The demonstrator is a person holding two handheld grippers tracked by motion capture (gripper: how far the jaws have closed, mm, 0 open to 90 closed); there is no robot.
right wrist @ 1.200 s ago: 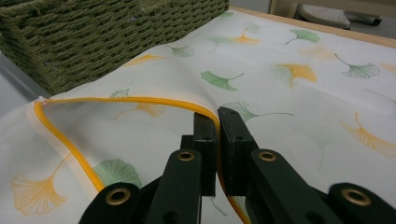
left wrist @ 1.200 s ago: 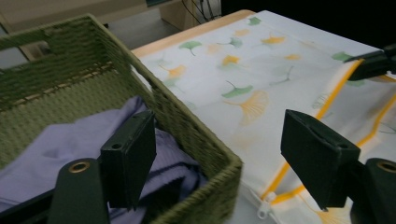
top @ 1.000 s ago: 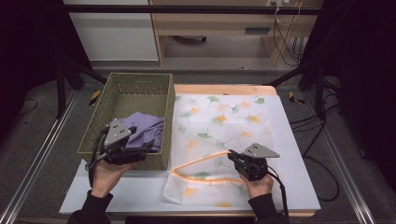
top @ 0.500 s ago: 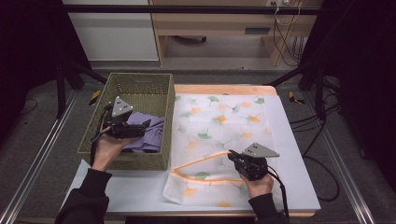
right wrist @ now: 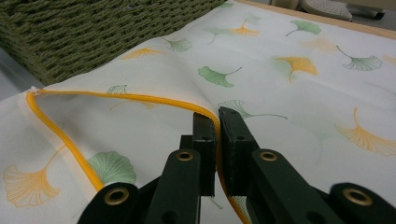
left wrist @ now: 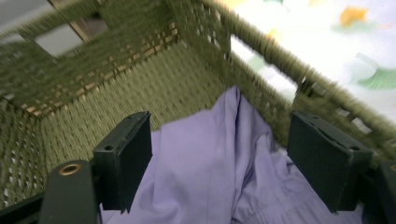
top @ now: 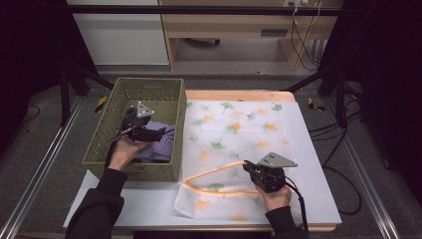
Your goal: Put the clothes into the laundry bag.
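A purple cloth (top: 160, 144) lies crumpled in the near right part of a green woven basket (top: 149, 92). My left gripper (top: 158, 132) hangs inside the basket just above the cloth, pointing right. In the left gripper view its jaws (left wrist: 219, 135) stand wide open, with the purple cloth (left wrist: 201, 177) under and between them, untouched by the pads. A white mesh bag (top: 234, 129) printed with ginkgo leaves lies flat on the table. My right gripper (top: 247, 169) is shut on its orange zipper edge (right wrist: 116, 97), holding the bag mouth lifted; the jaws (right wrist: 217, 116) pinch the edge.
The basket wall (right wrist: 93, 32) stands close to the left of the bag's open mouth. The white table top (top: 308, 164) has its edges near the bag on the right and front. A cable (top: 298, 199) trails from the right gripper.
The left hand has moved away from the person, further into the basket and lower toward the purple cloth. The right gripper and the bag edge have stayed put.
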